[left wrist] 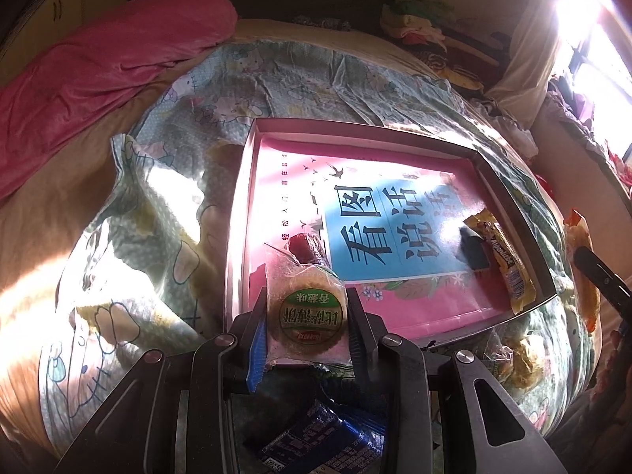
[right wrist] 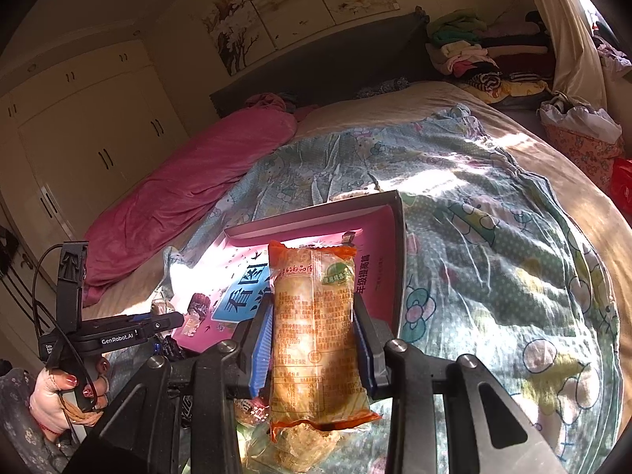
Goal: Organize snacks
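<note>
A round biscuit pack (left wrist: 307,316) w/ green label is clamped in the left gripper (left wrist: 306,330), held just above the near edge of the pink box (left wrist: 252,197). An orange-wrapped bread pack (right wrist: 316,339) is pinched upright betw. the pads of the right gripper (right wrist: 314,349), over the box's near right corner. 2 snacks are seen inside the box: a red-wrapped sweet (left wrist: 306,247) and a yellow candy bar (left wrist: 503,254). A blue packet (left wrist: 316,438) lies below the left gripper on the cartoon-print quilt (right wrist: 493,237).

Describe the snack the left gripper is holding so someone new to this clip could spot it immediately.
On the bed, a shallow pink box lies on the cartoon quilt. At its near edge the left gripper clamps a clear-wrapped round biscuit pack. Its round green label sets it apart from the yellow candy stick inside.
</note>
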`<state>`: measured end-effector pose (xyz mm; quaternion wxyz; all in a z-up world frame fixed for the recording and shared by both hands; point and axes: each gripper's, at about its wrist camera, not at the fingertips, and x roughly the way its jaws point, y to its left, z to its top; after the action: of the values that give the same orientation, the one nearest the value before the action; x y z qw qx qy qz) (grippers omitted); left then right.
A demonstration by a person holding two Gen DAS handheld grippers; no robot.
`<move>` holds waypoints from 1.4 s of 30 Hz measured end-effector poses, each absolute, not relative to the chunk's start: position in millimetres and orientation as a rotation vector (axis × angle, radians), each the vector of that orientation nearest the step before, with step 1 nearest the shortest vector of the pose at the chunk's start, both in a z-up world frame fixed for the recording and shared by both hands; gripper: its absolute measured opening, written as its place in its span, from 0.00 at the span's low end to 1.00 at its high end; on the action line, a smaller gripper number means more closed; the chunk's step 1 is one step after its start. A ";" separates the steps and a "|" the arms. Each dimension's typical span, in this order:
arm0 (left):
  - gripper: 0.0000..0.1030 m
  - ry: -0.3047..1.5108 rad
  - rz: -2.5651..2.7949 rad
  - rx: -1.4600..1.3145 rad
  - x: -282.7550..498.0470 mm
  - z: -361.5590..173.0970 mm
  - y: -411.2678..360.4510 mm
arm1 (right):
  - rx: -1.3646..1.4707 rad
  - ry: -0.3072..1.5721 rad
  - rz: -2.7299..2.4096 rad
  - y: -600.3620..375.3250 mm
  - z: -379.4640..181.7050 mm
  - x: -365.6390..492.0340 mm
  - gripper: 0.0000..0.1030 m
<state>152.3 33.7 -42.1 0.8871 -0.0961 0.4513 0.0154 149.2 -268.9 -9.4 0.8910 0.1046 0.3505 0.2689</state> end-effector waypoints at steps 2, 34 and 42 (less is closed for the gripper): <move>0.34 0.939 0.030 -0.196 154.0 -43.8 32.8 | 0.215 0.727 0.552 -269.4 -10.0 150.9 0.35; 0.35 0.976 0.001 -0.208 166.5 -61.2 19.6 | 0.195 0.778 0.471 -259.6 -35.6 182.7 0.35; 0.35 0.975 0.001 -0.209 166.6 -61.1 19.8 | 0.170 0.792 0.455 -253.6 -42.5 186.2 0.36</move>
<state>166.6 19.8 -61.1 0.8782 -0.1001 0.4677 0.0005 186.2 -253.6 -42.5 0.8941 0.0818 0.3819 0.2193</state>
